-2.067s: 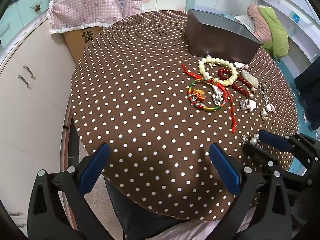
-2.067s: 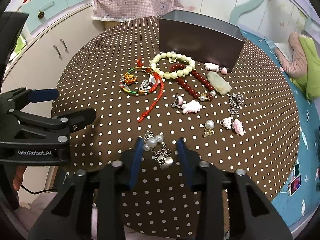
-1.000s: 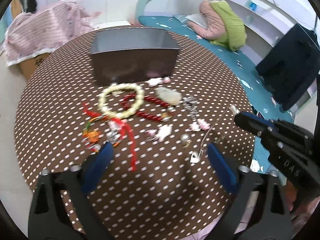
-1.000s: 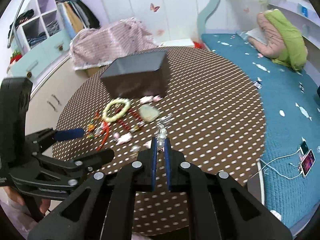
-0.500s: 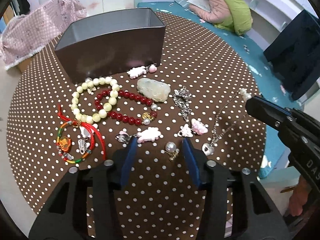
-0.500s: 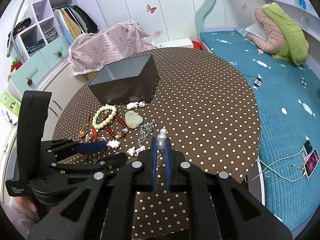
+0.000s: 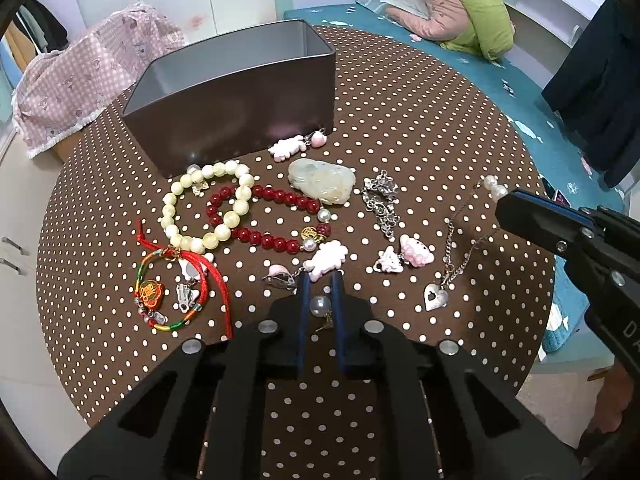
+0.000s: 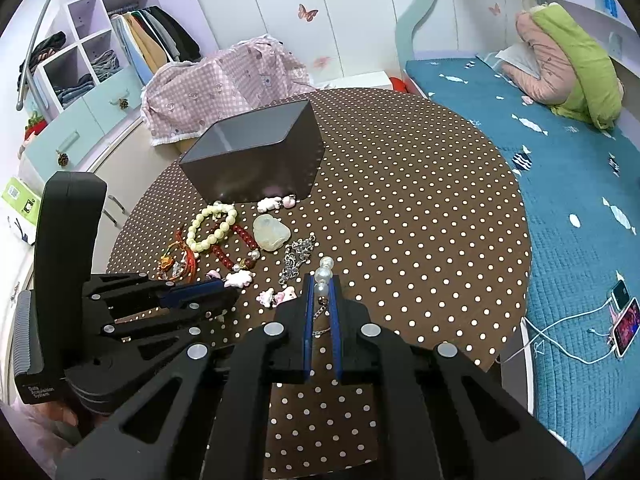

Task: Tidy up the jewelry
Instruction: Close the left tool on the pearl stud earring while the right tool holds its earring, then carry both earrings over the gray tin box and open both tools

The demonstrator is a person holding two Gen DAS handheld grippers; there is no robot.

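Jewelry lies on a brown polka-dot round table [image 7: 420,112]. My left gripper [image 7: 320,280] is shut on a pearl earring [image 7: 321,307] at table level. My right gripper [image 8: 321,280] is shut on a silver chain with pearls [image 8: 323,278] and holds it above the table; in the left wrist view the chain [image 7: 456,240] hangs down to a heart pendant [image 7: 434,297]. A dark metal box [image 7: 236,92] stands open at the back. A cream bead bracelet [image 7: 208,208], a red bead bracelet [image 7: 272,220] and a jade stone [image 7: 322,176] lie in front of it.
Pink charms [image 7: 404,258], a silver chain bundle [image 7: 380,200] and a red cord bracelet [image 7: 168,288] lie on the table. A bed [image 8: 560,160] is on the right, cabinets [image 8: 80,132] on the left. A phone [image 8: 624,320] lies on the bed.
My left gripper has closed on the pearl earring. My right gripper has stayed shut on the chain, held above the table.
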